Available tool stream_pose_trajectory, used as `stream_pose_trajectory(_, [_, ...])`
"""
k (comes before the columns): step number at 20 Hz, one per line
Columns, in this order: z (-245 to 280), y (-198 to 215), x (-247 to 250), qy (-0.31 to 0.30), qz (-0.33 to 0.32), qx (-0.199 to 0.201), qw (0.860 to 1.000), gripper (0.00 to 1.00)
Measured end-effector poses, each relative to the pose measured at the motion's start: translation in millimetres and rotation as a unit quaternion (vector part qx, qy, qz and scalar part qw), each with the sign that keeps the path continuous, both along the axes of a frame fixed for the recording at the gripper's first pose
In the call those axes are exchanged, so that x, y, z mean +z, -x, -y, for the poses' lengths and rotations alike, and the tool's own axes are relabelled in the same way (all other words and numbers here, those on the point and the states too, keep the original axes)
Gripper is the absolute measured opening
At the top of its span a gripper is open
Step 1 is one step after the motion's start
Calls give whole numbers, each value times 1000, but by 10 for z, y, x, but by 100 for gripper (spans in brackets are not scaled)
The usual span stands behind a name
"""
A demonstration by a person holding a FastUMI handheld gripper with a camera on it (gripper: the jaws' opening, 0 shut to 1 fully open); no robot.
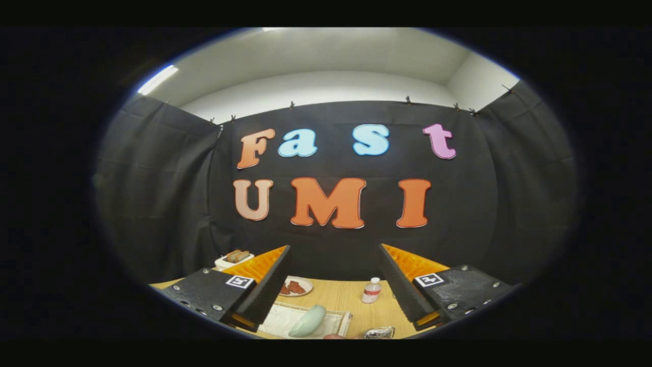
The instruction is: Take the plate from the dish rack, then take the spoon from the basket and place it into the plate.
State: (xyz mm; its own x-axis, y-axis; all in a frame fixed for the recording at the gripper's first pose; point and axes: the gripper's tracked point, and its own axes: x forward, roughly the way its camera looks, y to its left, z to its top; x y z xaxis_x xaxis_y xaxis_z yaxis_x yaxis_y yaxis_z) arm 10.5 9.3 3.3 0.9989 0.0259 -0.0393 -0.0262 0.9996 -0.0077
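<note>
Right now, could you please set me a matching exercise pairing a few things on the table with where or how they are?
Things:
1. bottle
2. food plate
3. pale green piece
4. claw

Places or states:
a. lying on the white tray
b. open, gripping nothing
c. upright by the right finger
d. beside the left finger, beyond the tray

Pairs: 1-c, 2-d, 3-a, 4-b.

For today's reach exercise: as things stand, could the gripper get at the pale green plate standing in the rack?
Probably yes: the gripper is open, and the pale green plate stands below, between its fingers, with nothing over it.
</note>
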Motion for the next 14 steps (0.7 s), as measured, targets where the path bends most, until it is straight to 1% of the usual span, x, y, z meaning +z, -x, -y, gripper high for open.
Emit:
stream_pose_trajectory(5, [-44, -77, -124, 3, -33, 5, 999, 99])
stream_pose_trajectory(8, [-80, -126, -394, -1, -84, 10, 996, 99])
stream_pose_trajectory(11, [-131, -164, -716, -3, -147, 18, 989, 99])
stream_pose_trajectory(14, [-221, -208, -1146, -1, -218, 28, 975, 99])
